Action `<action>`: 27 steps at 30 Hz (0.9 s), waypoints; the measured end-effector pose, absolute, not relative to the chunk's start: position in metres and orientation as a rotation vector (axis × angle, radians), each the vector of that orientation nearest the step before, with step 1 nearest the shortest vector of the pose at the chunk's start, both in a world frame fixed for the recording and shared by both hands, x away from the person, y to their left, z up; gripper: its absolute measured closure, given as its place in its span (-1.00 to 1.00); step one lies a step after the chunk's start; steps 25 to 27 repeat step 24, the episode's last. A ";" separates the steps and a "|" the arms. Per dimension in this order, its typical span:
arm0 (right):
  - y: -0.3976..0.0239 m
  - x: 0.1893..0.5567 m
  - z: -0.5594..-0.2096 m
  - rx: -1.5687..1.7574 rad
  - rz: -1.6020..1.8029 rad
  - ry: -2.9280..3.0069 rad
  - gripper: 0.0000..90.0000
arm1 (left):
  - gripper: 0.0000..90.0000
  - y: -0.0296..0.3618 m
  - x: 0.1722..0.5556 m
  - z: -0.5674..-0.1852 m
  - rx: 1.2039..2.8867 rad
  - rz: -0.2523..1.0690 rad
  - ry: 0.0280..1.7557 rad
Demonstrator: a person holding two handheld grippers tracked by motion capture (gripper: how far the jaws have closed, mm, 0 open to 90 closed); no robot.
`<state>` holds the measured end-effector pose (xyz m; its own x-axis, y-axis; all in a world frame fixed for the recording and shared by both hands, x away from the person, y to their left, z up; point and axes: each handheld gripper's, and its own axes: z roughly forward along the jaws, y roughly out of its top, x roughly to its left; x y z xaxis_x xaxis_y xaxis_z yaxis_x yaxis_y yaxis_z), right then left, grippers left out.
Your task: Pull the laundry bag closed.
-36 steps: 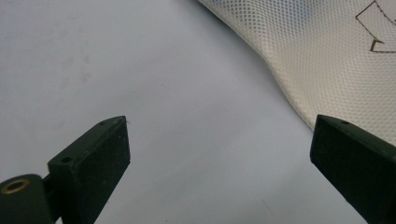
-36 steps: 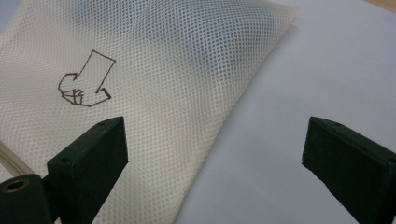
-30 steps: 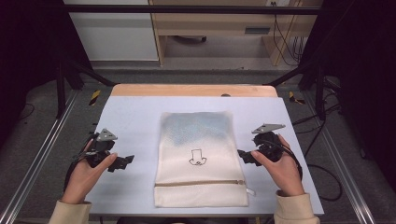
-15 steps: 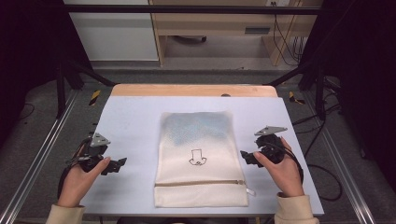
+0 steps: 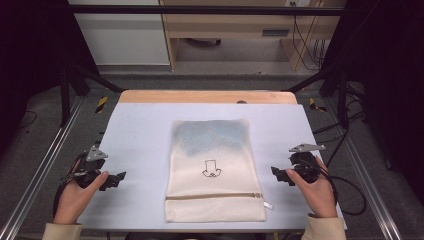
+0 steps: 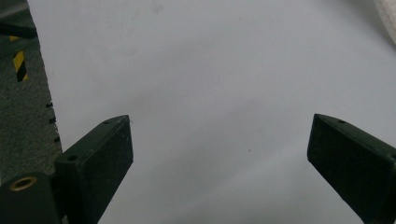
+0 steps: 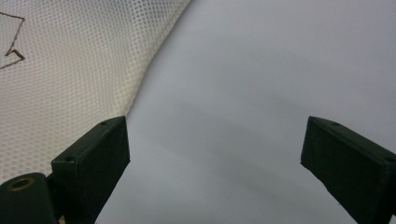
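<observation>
High view: cream mesh bag (image 5: pixel 215 172) lies flat at the middle of the pale table (image 5: pixel 145 135), zip (image 5: pixel 215 196) running across near the person's edge, a small black drawing (image 5: pixel 210 168) on its middle, something bluish showing through the far end. Right gripper (image 5: pixel 278 175) sits just beside the bag's right edge, over bare table, jaws spread wide and empty; the right gripper view has mesh (image 7: pixel 60 79) at its left jaw. Left gripper (image 5: pixel 116 179) is near the table's left edge, apart from the bag, jaws wide, nothing held.
</observation>
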<state>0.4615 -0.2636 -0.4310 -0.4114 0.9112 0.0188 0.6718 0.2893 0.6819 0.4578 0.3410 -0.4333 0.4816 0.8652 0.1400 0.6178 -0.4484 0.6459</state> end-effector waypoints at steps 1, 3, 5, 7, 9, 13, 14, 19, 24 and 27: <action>-0.266 0.461 -0.433 1.431 0.875 2.189 -0.81 | -0.85 0.341 0.458 -0.434 2.213 0.631 1.218; -0.270 0.458 -0.436 1.443 0.871 2.175 -0.81 | -0.85 0.341 0.457 -0.437 2.214 0.635 1.218; -0.271 0.457 -0.438 1.448 0.872 2.173 -0.81 | -0.85 0.341 0.456 -0.438 2.214 0.638 1.217; -0.275 0.454 -0.441 1.457 0.877 2.157 -0.81 | -0.86 0.341 0.453 -0.441 2.214 0.640 1.211; -0.280 0.449 -0.446 1.469 0.892 2.127 -0.81 | -0.86 0.342 0.451 -0.443 2.211 0.651 1.209; -0.281 0.442 -0.453 1.469 0.906 2.119 -0.82 | -0.87 0.342 0.444 -0.446 2.192 0.664 1.203; -0.281 0.442 -0.453 1.469 0.906 2.119 -0.82 | -0.87 0.342 0.442 -0.446 2.187 0.673 1.202; -0.280 0.429 -0.463 1.469 0.898 2.130 -0.83 | -0.88 0.340 0.430 -0.451 2.189 0.672 1.181; -0.278 0.428 -0.465 1.473 0.924 2.127 -0.83 | -0.88 0.336 0.428 -0.451 2.188 0.677 1.165; -0.278 0.428 -0.465 1.473 0.924 2.127 -0.83 | -0.88 0.336 0.428 -0.451 2.188 0.677 1.165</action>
